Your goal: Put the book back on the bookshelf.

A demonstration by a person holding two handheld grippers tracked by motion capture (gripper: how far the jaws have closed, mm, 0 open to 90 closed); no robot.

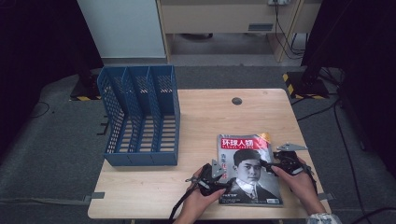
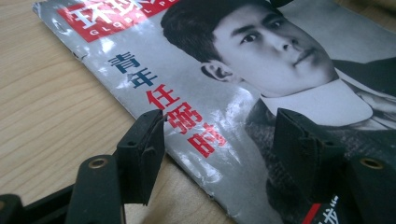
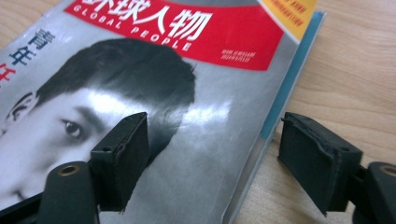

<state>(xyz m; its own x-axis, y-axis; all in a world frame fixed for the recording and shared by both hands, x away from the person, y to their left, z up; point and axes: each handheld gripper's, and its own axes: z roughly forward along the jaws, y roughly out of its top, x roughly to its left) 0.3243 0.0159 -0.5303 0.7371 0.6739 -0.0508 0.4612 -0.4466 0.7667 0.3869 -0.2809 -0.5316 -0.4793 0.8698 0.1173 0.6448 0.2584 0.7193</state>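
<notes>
Risks first. Magazine (image 1: pixel 250 170) lies flat, cover up, on the near right part of the table (image 1: pixel 205 121), close to the front edge. It is thin, glossy and limp: probable main failure is a claw catching only the cover sheet, so the pages fan or the cover creases, or the pads skidding off the shiny paper. Left claw (image 1: pixel 223 179) straddles the magazine's left edge, jaws spread, one on bare wood and one over the cover, nothing pinched. Right claw (image 1: pixel 270 164) straddles the right, blue-backed edge likewise, jaws apart, no grip yet. If one side closes sooner than the other, the magazine would likely sag or twist between the hands; a jaw driven into the wood instead of under the edge would merely shove it, possibly toward the near edge. The blue file rack (image 1: pixel 140 119), three open slots, stands well apart at the table's left; a floppy magazine could buckle against a divider if carried there. Surface: light wood-grain table, matt, with a round cable hole (image 1: pixel 236 101) near the far edge. Room: dim, grey carpet, dark stands with yellow-black striped feet to either side, a pale cabinet (image 1: pixel 219 18) and trailing cables (image 1: pixel 285 37) beyond.
</notes>
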